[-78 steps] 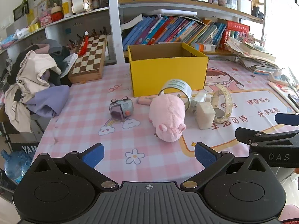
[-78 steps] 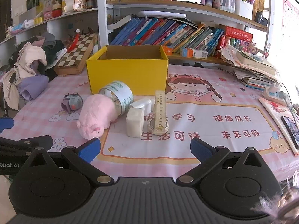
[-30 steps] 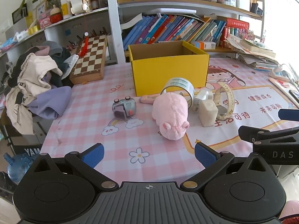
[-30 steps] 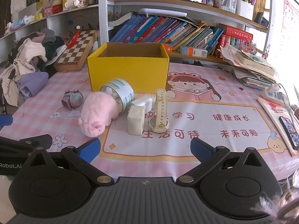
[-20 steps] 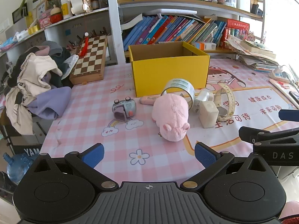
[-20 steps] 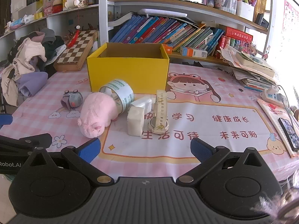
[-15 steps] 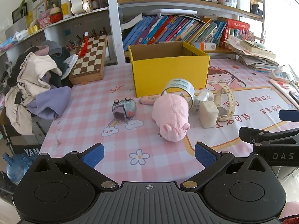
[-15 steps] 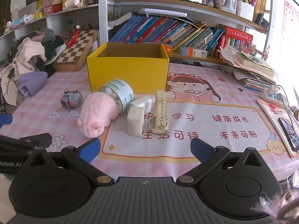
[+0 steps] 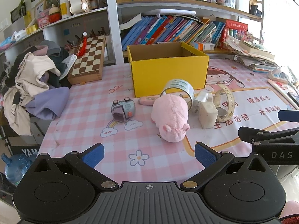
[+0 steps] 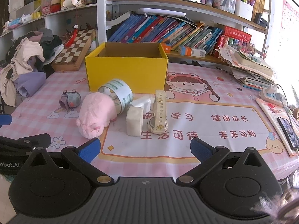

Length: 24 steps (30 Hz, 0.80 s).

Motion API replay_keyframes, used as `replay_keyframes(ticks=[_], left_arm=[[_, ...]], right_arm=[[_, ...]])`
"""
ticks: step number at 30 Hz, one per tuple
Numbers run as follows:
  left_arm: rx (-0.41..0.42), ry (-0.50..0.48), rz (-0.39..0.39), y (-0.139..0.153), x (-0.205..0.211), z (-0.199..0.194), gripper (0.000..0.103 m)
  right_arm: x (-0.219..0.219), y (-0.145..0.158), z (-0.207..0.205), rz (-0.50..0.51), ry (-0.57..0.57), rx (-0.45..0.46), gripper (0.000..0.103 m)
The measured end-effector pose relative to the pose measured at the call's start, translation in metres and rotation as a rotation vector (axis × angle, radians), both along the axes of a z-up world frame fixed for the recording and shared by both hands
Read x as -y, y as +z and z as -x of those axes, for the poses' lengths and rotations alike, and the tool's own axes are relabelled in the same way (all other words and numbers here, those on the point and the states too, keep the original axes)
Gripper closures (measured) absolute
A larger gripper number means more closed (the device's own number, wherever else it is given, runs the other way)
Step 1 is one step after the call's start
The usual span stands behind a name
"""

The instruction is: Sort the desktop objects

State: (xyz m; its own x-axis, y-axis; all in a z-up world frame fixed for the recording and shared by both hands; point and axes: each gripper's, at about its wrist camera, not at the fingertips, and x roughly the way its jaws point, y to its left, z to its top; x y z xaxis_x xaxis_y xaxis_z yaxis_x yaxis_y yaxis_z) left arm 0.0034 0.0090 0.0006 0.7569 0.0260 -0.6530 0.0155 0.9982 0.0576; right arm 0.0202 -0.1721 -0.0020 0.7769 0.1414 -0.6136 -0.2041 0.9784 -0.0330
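Both tongs released, empty: left tongs (image 9: 148, 154), right tongs (image 10: 145, 149). Risk: cluster tight; grabbing pink plush pig (image 9: 171, 117) nudges tape roll (image 9: 178, 90), rolls off toward tabletop edge.

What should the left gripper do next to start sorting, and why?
Probably ease the left gripper forward toward the pink plush pig. Its fingers are open and empty, the pig lies nearest ahead of them, and the yellow box behind it stands open.
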Motion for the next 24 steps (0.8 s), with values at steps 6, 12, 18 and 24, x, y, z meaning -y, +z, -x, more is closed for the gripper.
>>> replay_keyframes(ticks=[6, 12, 18, 24], left_arm=[[0.004, -0.001, 0.007, 0.0, -0.0027, -0.0008, 0.0], [0.011, -0.002, 0.014, 0.0009, -0.0053, -0.0024, 0.0], [0.0, -0.004, 0.017, -0.001, -0.0052, -0.0045, 0.0], [-0.01, 0.007, 0.035, -0.0029, -0.0101, -0.0055, 0.0]], right_arm=[[-0.0024, 0.0014, 0.0011, 0.001, 0.004, 0.007, 0.0], [-0.0042, 0.0031, 0.0, 0.005, 0.005, 0.012, 0.0], [-0.0039, 0.0035, -0.0031, -0.001, 0.003, 0.003, 0.0], [-0.0074, 0.0018, -0.0074, -0.006, 0.019, -0.009, 0.0]])
